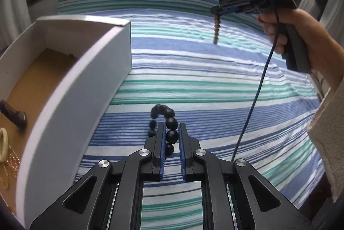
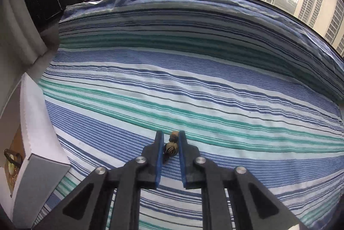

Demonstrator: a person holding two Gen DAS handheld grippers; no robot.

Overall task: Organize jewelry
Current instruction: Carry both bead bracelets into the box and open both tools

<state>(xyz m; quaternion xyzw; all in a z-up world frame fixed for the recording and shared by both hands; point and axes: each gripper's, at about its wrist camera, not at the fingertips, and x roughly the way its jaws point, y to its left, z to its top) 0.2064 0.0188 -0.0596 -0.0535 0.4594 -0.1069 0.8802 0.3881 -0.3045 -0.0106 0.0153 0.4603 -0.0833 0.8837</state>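
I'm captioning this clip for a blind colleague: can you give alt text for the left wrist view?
The left gripper is shut on a black bead bracelet above a striped bedspread. A white box lies left; the right gripper dangles brown beads.

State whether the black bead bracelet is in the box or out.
Out: the black bead bracelet hangs clamped in the left gripper, beside the box.
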